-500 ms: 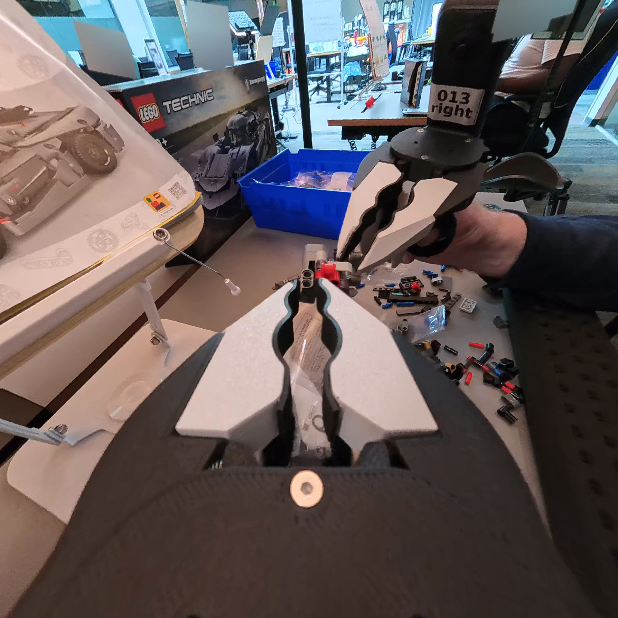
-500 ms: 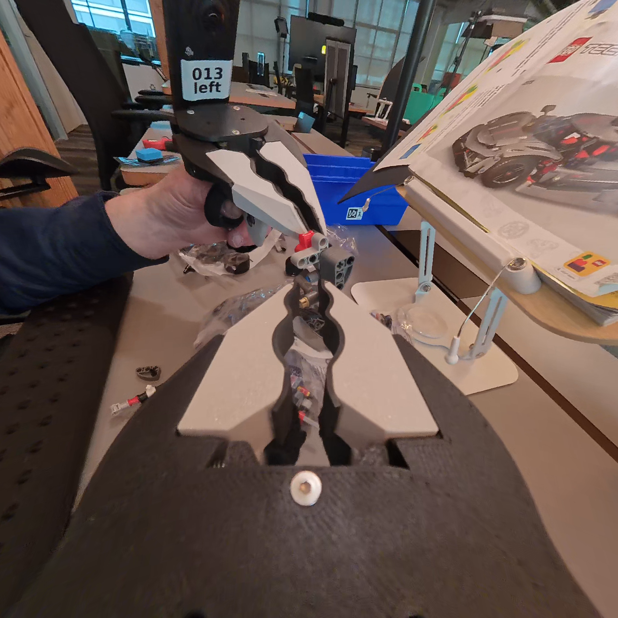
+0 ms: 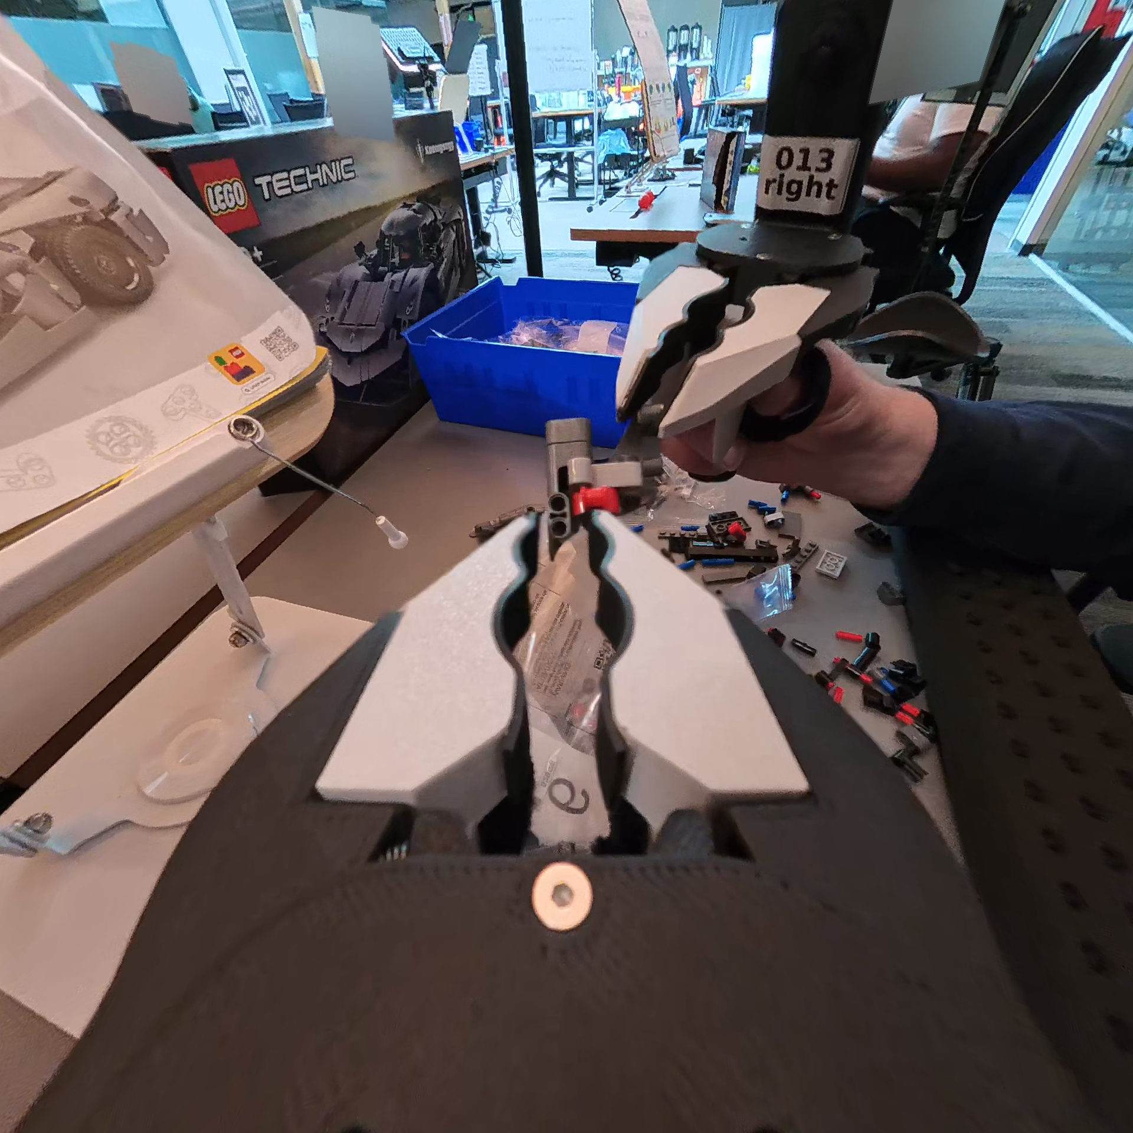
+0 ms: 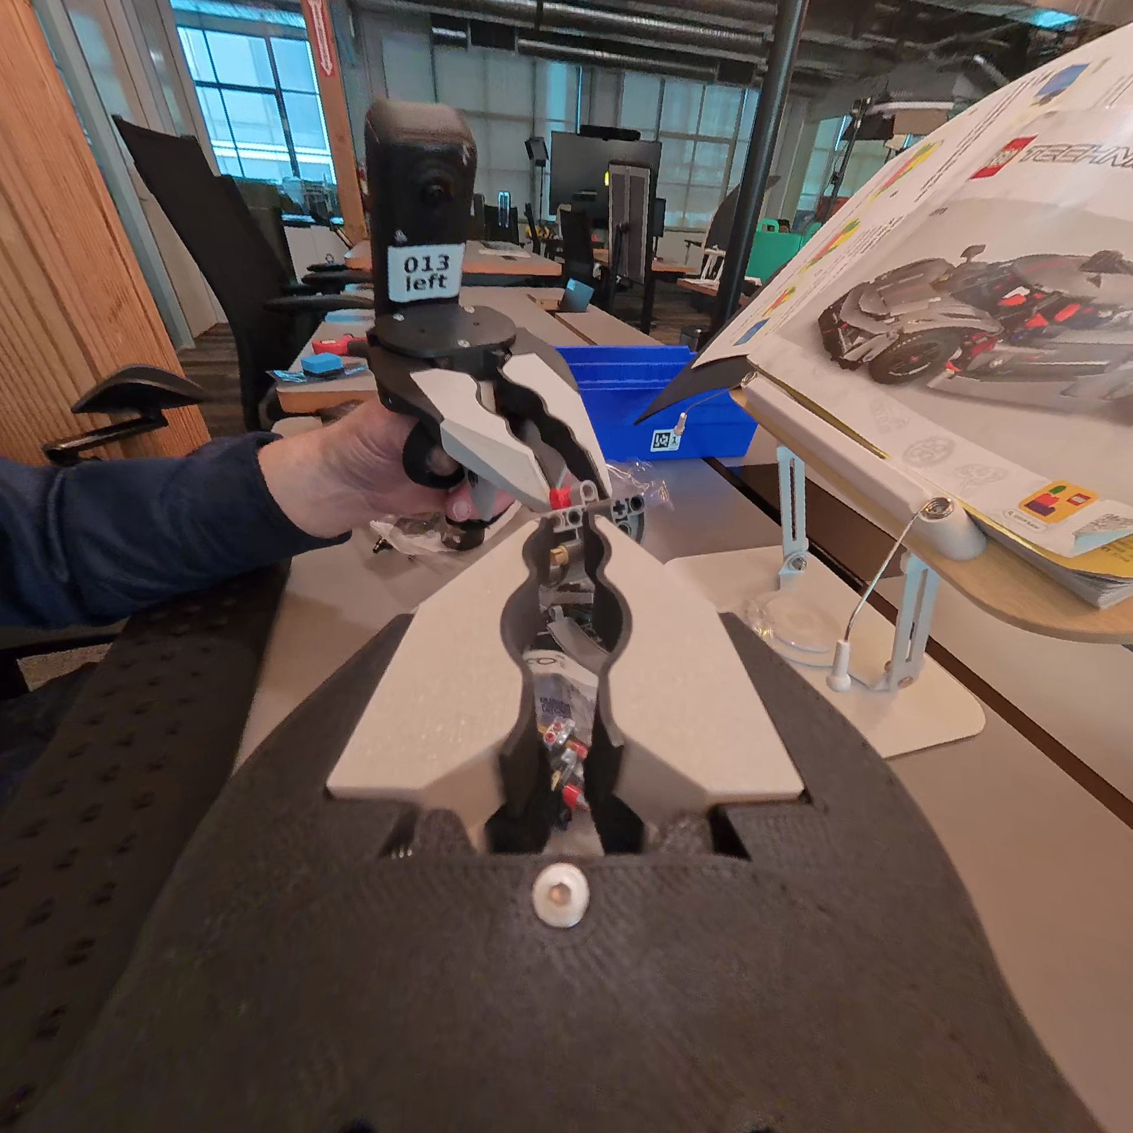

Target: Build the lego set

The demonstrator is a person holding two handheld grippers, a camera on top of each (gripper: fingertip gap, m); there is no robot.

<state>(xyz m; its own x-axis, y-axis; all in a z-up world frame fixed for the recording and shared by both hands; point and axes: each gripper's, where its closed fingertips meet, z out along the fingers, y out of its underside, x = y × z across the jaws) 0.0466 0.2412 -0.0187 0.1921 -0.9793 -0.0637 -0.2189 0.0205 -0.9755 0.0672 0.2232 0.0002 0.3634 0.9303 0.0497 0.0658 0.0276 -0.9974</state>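
Observation:
My left gripper [image 3: 567, 521] is shut on a small Lego assembly [image 3: 604, 475] of grey beams with a red part, held above the table. It also shows in the right wrist view [image 4: 622, 506], at the left gripper's [image 4: 573, 490] tips. My right gripper [image 3: 640, 417] hangs just above and to the right of the assembly, a little apart from it. In its own view the right gripper [image 4: 569, 521] is nearly shut, and a small dark piece with a tan pin [image 4: 558, 555] sits between its fingers.
A blue bin [image 3: 521, 380] holds bags behind the work spot. An instruction booklet [image 3: 122, 306] lies on a white stand [image 3: 153, 766] at the left, with the set's box [image 3: 343, 245] behind. Loose small parts [image 3: 858, 674] and plastic bags [image 3: 564, 644] lie on the table. A black perforated mat [image 3: 1011, 736] is at the right.
My right gripper has drawn up and to the right, off the assembly it was touching. The assembly in my left gripper has turned, so a grey beam now stands upright.

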